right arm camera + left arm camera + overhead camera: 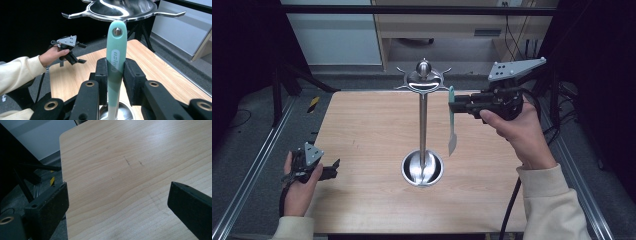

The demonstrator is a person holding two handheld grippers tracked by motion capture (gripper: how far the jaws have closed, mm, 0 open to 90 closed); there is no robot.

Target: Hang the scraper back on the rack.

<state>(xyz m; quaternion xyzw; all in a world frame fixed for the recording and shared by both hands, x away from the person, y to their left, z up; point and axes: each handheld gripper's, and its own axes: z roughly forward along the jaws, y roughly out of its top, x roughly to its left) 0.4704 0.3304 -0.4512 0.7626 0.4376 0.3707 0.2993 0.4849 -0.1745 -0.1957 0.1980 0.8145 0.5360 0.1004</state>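
Right gripper [115, 75] clamped on the teal handle of a spatula [451, 120], held upright just beside the steel rack [423, 125], handle hole near a hook. Left gripper [117, 202] jaws wide apart, empty, over the table [362, 150], well apart from the rack.

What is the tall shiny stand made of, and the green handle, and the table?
The stand looks like polished metal, probably steel: it mirrors the room on its base and hooked top. The green handle seems to be matte plastic or silicone: smooth, evenly coloured, with a moulded logo and hanging hole; which of the two is unclear. The table shows pale wood grain, either real wood or a printed laminate.
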